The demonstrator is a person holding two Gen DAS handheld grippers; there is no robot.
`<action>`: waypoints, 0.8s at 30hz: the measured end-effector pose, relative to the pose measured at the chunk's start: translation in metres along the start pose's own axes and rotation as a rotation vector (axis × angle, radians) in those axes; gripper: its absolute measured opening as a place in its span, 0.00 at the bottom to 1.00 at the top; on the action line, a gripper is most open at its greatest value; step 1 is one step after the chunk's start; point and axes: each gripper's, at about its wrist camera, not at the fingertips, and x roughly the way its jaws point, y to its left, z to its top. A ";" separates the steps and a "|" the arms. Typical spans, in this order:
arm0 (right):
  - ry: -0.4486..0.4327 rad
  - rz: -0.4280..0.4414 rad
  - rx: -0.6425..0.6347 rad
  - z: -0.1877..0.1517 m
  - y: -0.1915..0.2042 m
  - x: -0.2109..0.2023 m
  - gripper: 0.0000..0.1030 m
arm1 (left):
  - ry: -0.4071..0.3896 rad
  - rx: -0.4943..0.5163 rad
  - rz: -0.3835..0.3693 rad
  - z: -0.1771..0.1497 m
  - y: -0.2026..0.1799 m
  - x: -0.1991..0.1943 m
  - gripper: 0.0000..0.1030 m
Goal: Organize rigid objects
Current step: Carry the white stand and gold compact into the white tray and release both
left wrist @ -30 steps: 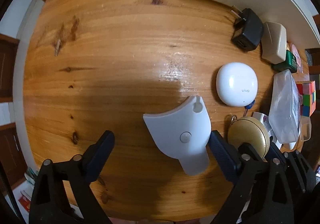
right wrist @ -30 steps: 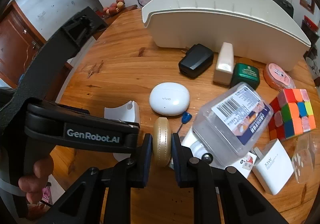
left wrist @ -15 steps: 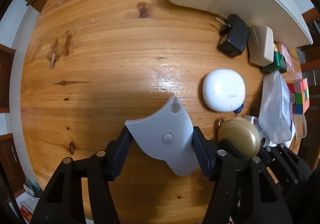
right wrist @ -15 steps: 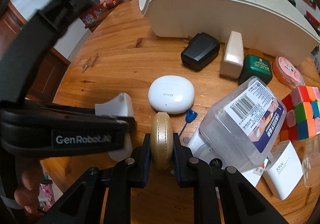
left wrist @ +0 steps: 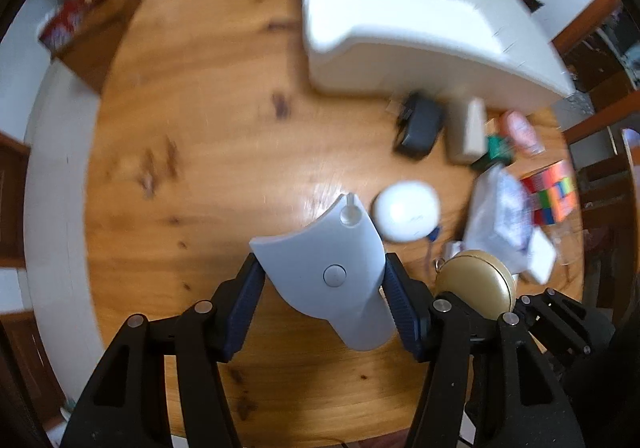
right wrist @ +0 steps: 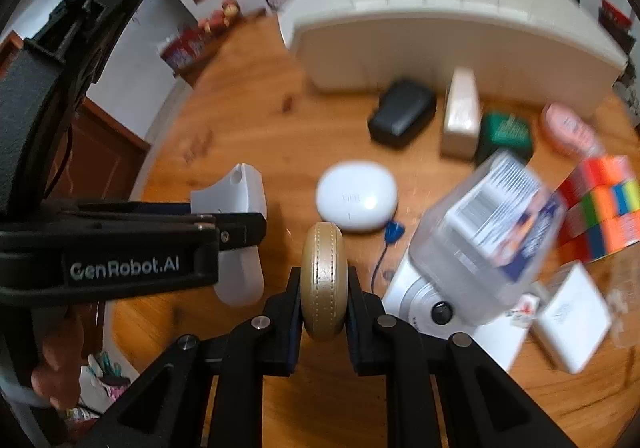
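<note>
A white curved plastic piece [left wrist: 320, 248] hangs above the wooden table [left wrist: 192, 135], and my left gripper [left wrist: 323, 288] is shut on its two sides. In the right wrist view the same piece [right wrist: 240, 191] shows at the left, behind the left gripper's black frame. My right gripper [right wrist: 323, 288] is shut on a flat round gold case [right wrist: 322, 248], held on edge between its pads. That gold case [left wrist: 474, 284] appears just right of the white piece in the left wrist view.
A long cream bin [right wrist: 440, 27] stands at the back. In front of it lie a black charger [right wrist: 402, 113], a beige block [right wrist: 462, 115], a green box [right wrist: 506, 131], a pink tin [right wrist: 568, 127], a white earbud case [right wrist: 356, 197], a clear plastic box [right wrist: 488, 232], a colour cube [right wrist: 600, 207] and a white adapter [right wrist: 572, 324].
My left gripper closed on the white curved piece, which lay on the table, and lifted it. The right gripper has kept its hold on the gold case.
</note>
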 end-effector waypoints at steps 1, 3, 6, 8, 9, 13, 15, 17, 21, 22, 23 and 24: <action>-0.018 -0.004 -0.006 0.003 0.002 -0.010 0.18 | -0.020 0.010 -0.008 0.003 -0.001 -0.014 0.61; -0.053 -0.025 -0.020 0.009 0.006 -0.030 0.18 | -0.062 0.032 -0.022 0.005 -0.008 -0.037 0.61; -0.110 -0.062 -0.033 0.023 0.012 -0.063 0.18 | -0.137 0.084 -0.028 0.030 -0.015 -0.058 0.61; -0.159 -0.081 -0.041 0.038 0.014 -0.088 0.18 | -0.197 0.121 -0.026 0.039 -0.029 -0.085 0.61; -0.177 -0.091 -0.047 0.043 0.015 -0.098 0.18 | -0.226 0.138 -0.025 0.046 -0.036 -0.097 0.61; -0.246 -0.146 -0.070 0.076 0.015 -0.141 0.18 | -0.321 0.176 -0.026 0.078 -0.050 -0.125 0.61; -0.277 -0.165 -0.072 0.096 0.013 -0.159 0.18 | -0.359 0.188 -0.016 0.090 -0.054 -0.136 0.61; -0.317 -0.185 -0.082 0.114 0.012 -0.176 0.18 | -0.373 0.193 -0.008 0.102 -0.057 -0.143 0.61; -0.360 -0.229 -0.046 0.157 -0.003 -0.195 0.18 | -0.413 0.193 0.020 0.127 -0.063 -0.142 0.61; -0.366 -0.230 -0.024 0.167 -0.009 -0.196 0.18 | -0.413 0.184 0.022 0.134 -0.063 -0.139 0.61; -0.373 -0.235 -0.009 0.176 -0.015 -0.199 0.18 | -0.411 0.173 0.018 0.142 -0.064 -0.133 0.61; -0.378 -0.247 0.002 0.184 -0.021 -0.198 0.18 | -0.409 0.163 0.016 0.149 -0.064 -0.126 0.61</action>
